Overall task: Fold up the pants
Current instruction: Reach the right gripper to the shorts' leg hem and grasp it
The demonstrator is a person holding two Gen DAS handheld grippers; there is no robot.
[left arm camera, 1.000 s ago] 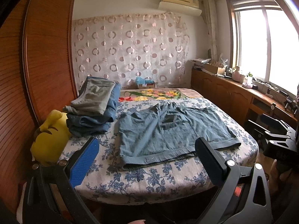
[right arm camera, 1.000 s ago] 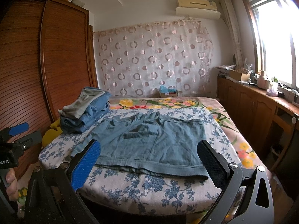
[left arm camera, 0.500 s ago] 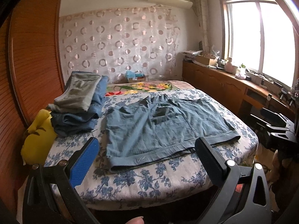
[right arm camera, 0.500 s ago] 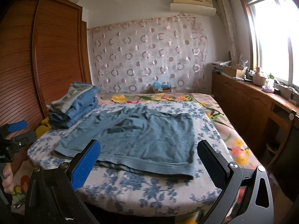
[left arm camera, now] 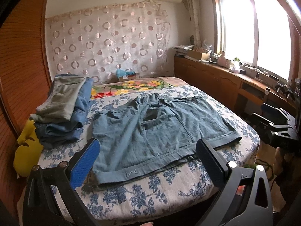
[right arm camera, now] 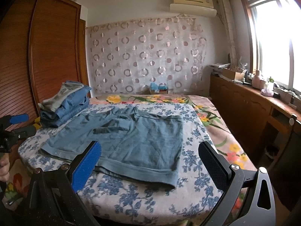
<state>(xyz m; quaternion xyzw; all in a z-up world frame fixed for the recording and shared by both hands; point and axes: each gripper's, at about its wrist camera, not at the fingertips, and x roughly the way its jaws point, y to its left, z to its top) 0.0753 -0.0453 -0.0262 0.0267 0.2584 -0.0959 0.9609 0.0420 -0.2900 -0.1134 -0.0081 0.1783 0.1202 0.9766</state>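
Blue-grey short pants [left arm camera: 150,131] lie spread flat on the bed, legs toward me, waistband toward the far wall; they also show in the right wrist view [right arm camera: 124,137]. My left gripper [left arm camera: 148,150] is open and empty, hovering just short of the left leg hem. My right gripper [right arm camera: 150,156] is open and empty, near the right leg hem. The left gripper also appears at the left edge of the right wrist view [right arm camera: 17,124], and the right gripper at the right edge of the left wrist view [left arm camera: 272,120].
A stack of folded clothes [left arm camera: 64,111] sits at the bed's back left, beside a yellow plush [left arm camera: 26,152]. The flowered bedspread [left arm camera: 143,194] covers the bed. A wooden wardrobe [right arm camera: 47,56] stands left, a long cabinet [right arm camera: 254,116] under the window right.
Both grippers have moved closer to the bed's near edge and the pants' hems. The pants have not moved. Both grippers stay open.
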